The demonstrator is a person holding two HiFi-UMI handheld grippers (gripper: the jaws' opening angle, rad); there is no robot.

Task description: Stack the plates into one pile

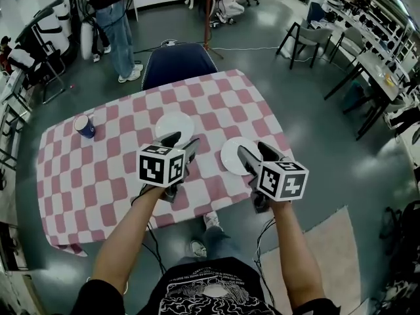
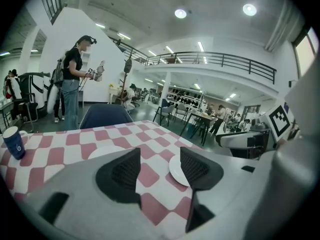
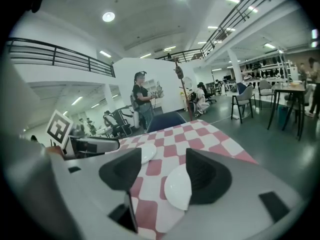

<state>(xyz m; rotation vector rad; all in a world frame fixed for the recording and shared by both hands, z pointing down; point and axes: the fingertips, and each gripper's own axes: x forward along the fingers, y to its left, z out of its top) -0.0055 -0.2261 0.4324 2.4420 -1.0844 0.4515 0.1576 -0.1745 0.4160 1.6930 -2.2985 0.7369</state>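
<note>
Over at the 9 o'clock edge of the checked tabletop [image 1: 98, 176] stands a blue cup [image 1: 84, 126], well apart from everything else. Moving right, the left plate [image 1: 174, 126] lies flat near the middle. From above, the left claw [image 1: 182, 142] appears to hang over the plate's 6 o'clock rim. Its jaws are spread wide, and its own view shows only red-and-white cloth in the gap. The right plate [image 1: 237, 155] lies at about 4 o'clock from the first; the two are apart, not overlapping. The right claw [image 1: 256, 151] hangs over that plate's 3 o'clock side, jaws likewise spread and pinching nothing.

So I'd say the stacking hasn't begun: two plates in two places, and both claws empty and lining up. The next move, as I judge it, calls for one claw to drop to a rim and close one jaw under the thin edge and one over it. It must then lift the plate level and carry it onto the other.

Only the head view gives the gap between the plates. The left gripper view adds the cup at its 9 o'clock and the right claw's marker cube at 3 o'clock. The right gripper view misses the cup. It does show the right plate running partly behind its 3 o'clock jaw, a spot the claw itself covers from above.
</note>
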